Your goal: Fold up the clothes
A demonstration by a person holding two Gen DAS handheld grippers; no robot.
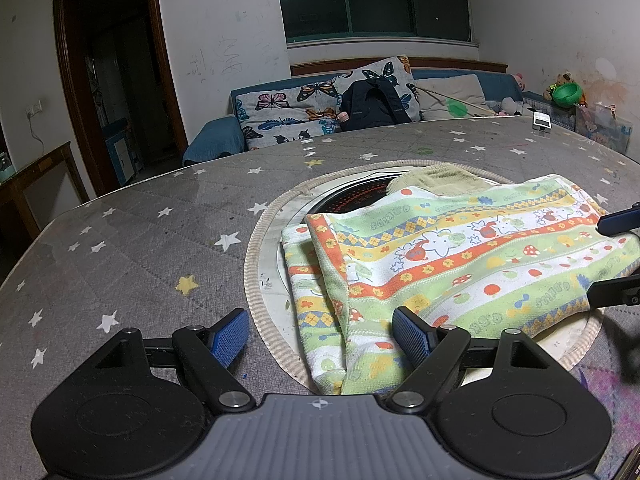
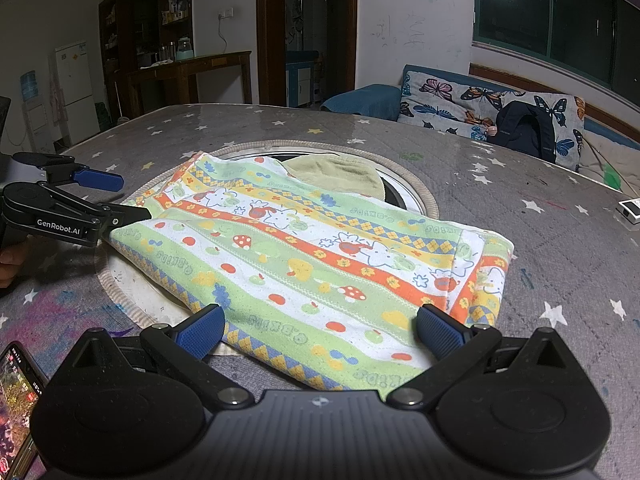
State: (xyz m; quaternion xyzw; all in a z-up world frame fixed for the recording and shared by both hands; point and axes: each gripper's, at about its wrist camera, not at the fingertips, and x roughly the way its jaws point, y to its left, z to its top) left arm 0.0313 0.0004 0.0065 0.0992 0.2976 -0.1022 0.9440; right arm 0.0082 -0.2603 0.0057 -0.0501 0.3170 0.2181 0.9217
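From the left wrist, the left gripper point(image 1: 322, 334) is hovering with fingers spread over the patterned cloth point(image 1: 460, 256), already doubled on the counter point(image 1: 132, 240), and from the right wrist the right gripper point(image 2: 320, 332) is waiting, likewise spread and empty, so further folds look pending.

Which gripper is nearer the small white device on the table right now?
Right. The right gripper sits at the towel's right end, the white device beyond it to the right; the left gripper is at the towel's far left end.

Phone point(image 2: 16, 404) cut off by frame edge
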